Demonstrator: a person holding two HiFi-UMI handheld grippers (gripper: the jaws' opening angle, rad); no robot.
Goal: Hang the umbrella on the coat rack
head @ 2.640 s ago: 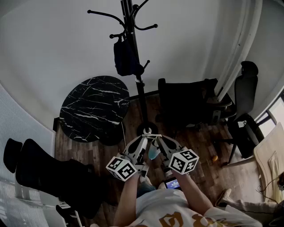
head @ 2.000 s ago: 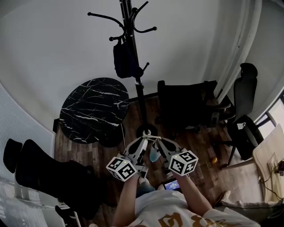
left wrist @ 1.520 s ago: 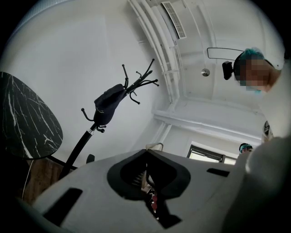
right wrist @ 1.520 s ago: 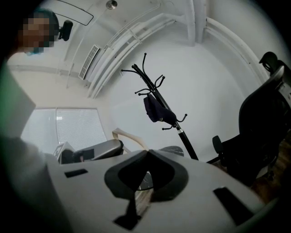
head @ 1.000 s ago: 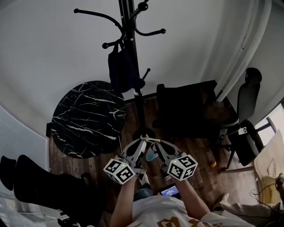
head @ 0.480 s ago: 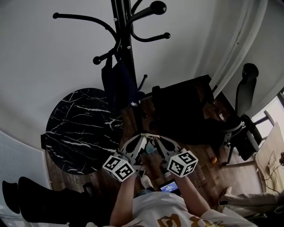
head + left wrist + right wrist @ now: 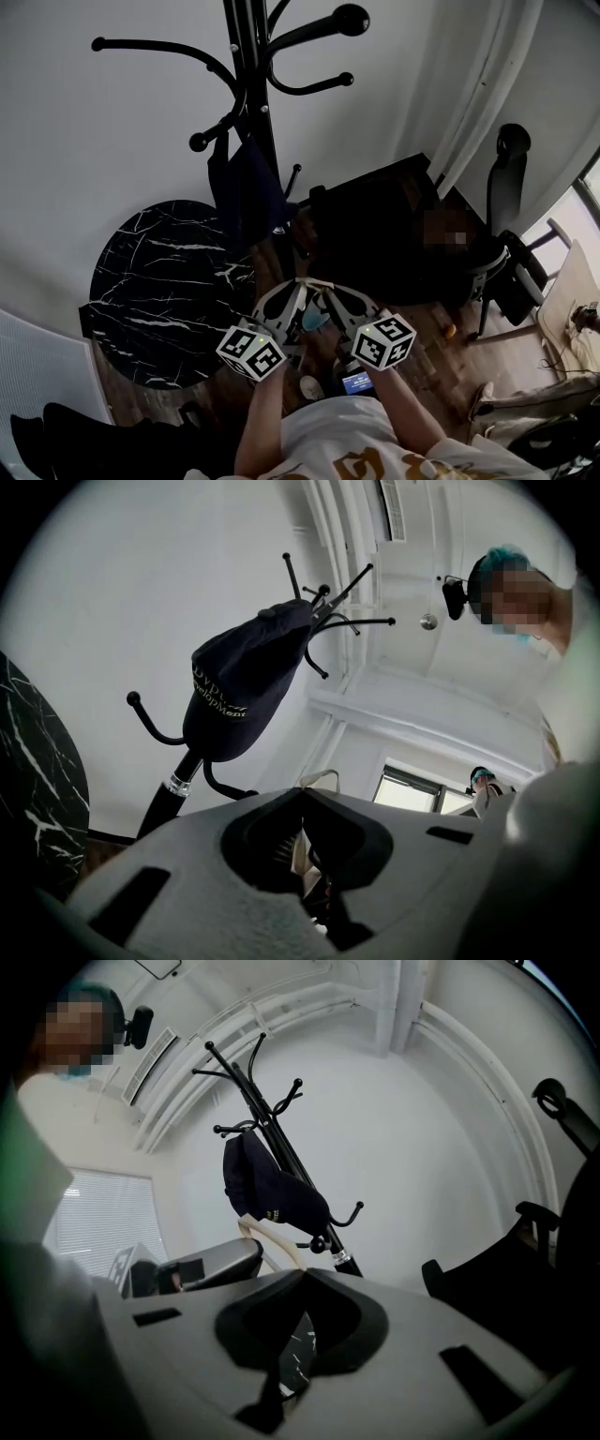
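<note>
Pinching one pale strap loop between my two tongs, I have the left gripper and the right gripper each clamped on it, tips touching. One teal umbrella hangs between them, well apart from the one coat rack, which carries one dark cap.

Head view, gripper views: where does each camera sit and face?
Head view: on the person's head, facing down at coat rack, left gripper, right gripper, forearms.
Left gripper view: on that gripper, facing up at the cap; own jaws show.
Right gripper view: on that gripper, facing the coat rack; left gripper shows.
All share the coat rack.
</note>
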